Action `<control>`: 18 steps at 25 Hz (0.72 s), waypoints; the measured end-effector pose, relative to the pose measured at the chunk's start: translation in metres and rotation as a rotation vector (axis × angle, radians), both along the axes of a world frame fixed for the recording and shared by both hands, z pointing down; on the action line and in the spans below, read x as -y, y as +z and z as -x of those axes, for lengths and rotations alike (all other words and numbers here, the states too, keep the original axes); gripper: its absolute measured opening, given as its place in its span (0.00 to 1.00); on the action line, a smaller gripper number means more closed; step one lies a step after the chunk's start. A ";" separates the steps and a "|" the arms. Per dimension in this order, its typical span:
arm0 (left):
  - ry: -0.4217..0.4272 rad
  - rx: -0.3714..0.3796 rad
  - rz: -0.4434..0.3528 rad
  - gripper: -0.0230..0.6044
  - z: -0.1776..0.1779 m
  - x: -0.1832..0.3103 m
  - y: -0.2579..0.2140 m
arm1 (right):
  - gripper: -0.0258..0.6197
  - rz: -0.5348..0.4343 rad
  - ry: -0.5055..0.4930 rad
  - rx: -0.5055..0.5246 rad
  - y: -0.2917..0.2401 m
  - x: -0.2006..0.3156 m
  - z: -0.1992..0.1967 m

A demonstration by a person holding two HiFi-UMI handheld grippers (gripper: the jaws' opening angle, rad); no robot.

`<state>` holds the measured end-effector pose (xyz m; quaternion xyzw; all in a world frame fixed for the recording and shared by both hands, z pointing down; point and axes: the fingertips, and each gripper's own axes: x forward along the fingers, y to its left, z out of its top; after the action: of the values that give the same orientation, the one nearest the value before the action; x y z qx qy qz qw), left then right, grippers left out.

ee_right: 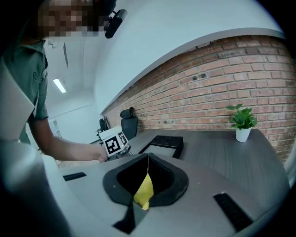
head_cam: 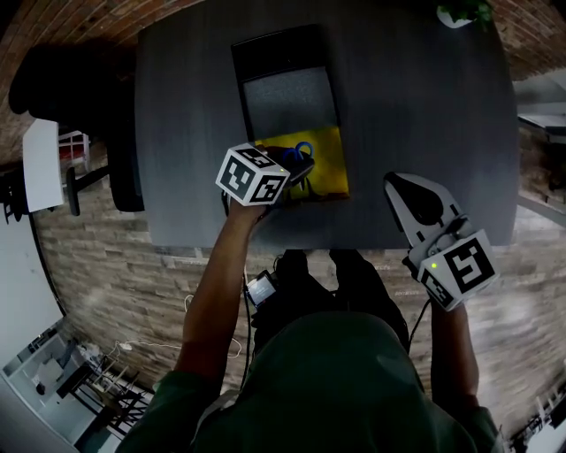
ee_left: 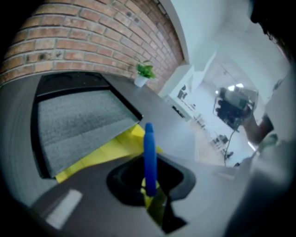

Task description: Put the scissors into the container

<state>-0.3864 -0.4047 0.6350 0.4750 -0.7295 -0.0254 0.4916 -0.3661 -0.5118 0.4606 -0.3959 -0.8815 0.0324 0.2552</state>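
The scissors (head_cam: 303, 149) have blue handles and hang over the yellow front part of the container (head_cam: 240, 80), a black tray lined with grey foam. My left gripper (head_cam: 299, 168) is shut on them. In the left gripper view the blue handle (ee_left: 149, 148) stands upright between the jaws, with the container's grey foam (ee_left: 78, 122) and yellow floor beyond. My right gripper (head_cam: 400, 188) hovers over the table's front right with its jaws shut and nothing between them. In the right gripper view (ee_right: 148, 157) the container (ee_right: 164, 142) and the left gripper's marker cube (ee_right: 115, 142) lie ahead.
The dark table (head_cam: 416, 106) ends just in front of the container. A small plant in a white pot (head_cam: 462, 12) stands at the far right corner, also in the right gripper view as plant (ee_right: 241, 121). A black office chair (head_cam: 75, 84) stands to the table's left.
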 end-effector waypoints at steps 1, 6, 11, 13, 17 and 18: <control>0.004 -0.012 0.006 0.10 0.000 0.001 0.005 | 0.05 0.001 0.001 -0.002 0.002 0.001 0.001; 0.031 -0.054 0.041 0.10 -0.003 0.003 0.024 | 0.05 0.004 0.010 -0.011 0.006 0.002 0.003; 0.040 -0.068 0.072 0.11 -0.003 0.004 0.039 | 0.05 0.010 0.024 -0.020 0.011 0.006 0.001; 0.043 -0.049 0.096 0.12 -0.001 0.003 0.043 | 0.05 0.012 0.029 -0.021 0.013 0.008 0.000; 0.064 0.008 0.161 0.16 0.002 0.000 0.052 | 0.05 0.014 0.031 -0.023 0.015 0.008 -0.002; 0.071 0.021 0.173 0.16 0.002 0.000 0.053 | 0.05 0.014 0.030 -0.023 0.015 0.008 -0.003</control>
<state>-0.3884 -0.4044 0.6879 0.4564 -0.7167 0.0602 0.5238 -0.3629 -0.5200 0.4753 -0.3840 -0.8841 0.0469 0.2620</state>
